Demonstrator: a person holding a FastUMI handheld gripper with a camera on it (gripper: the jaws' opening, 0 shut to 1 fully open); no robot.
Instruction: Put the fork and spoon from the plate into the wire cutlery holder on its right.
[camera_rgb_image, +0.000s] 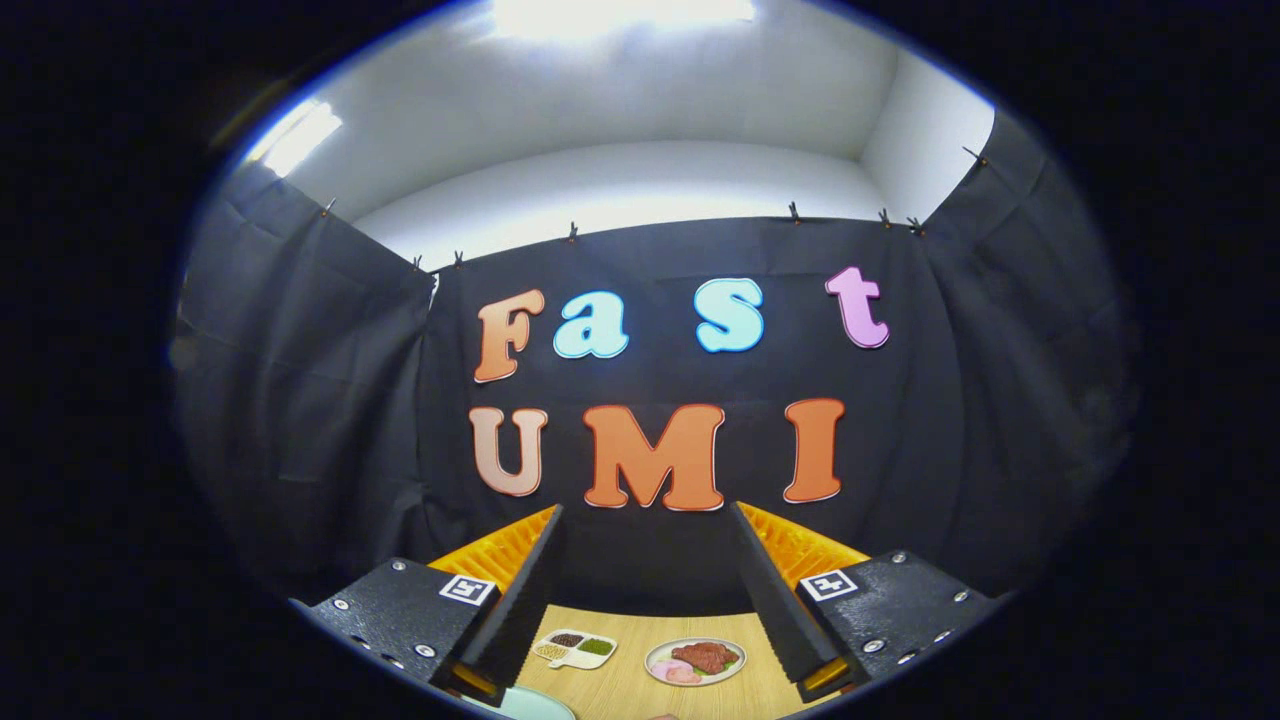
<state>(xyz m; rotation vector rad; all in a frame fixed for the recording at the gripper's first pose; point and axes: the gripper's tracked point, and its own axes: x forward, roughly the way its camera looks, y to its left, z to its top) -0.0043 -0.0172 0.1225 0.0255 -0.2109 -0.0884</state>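
My gripper (645, 520) is held high above the wooden table (630, 680), its two fingers (520, 590) spread wide apart with nothing between them. Just a pale rim of a plate (525, 703) peeks out below the left finger, close to me. I cannot make out the fork, the spoon or the wire cutlery holder.
Between the fingers, farther out on the table, lie a small white divided dish (575, 648) with dark and green fillings and a round plate of meat slices (695, 660). The booth's black cloth wall rises right behind the table.
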